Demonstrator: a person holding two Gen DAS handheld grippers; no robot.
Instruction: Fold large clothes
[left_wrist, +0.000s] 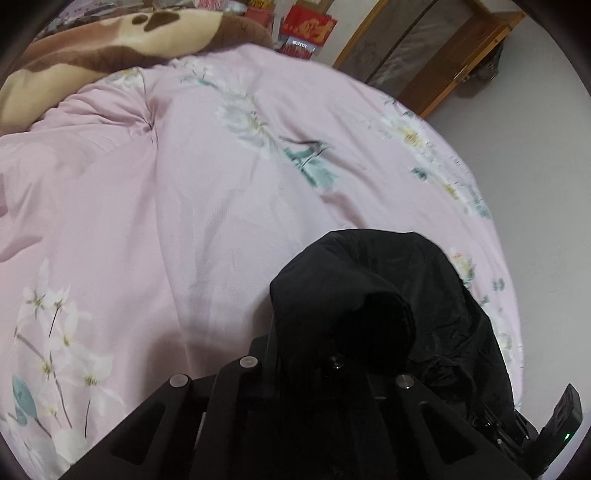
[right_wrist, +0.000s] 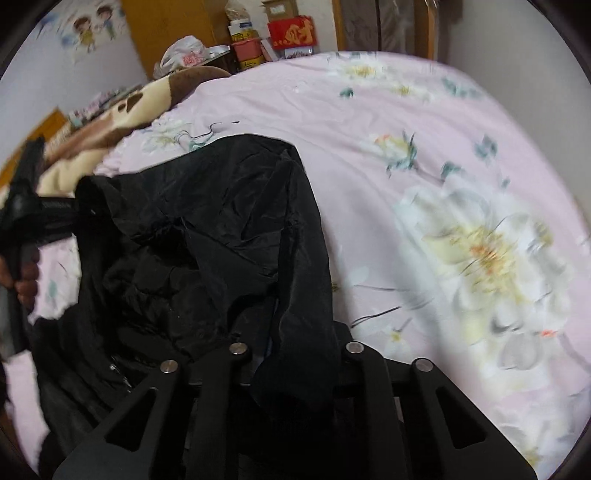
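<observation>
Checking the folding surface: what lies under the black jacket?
Under the black jacket is the pink floral bedspread, visible all around it. Whatever lies directly beneath its bunched folds is covered. Both grippers' fingertips are also hidden by the fabric.

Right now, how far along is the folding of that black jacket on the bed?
Early. Done: the black jacket has been picked up off the pink bedspread. In hand: the left gripper and the right gripper each pinch a bunch of its fabric, so it hangs crumpled between them. Left: spreading it flat and every fold; no neat crease shows.

Pink bedspread (left_wrist: 221, 206) lies open — blanket (left_wrist: 92, 48) bounds it.
</observation>
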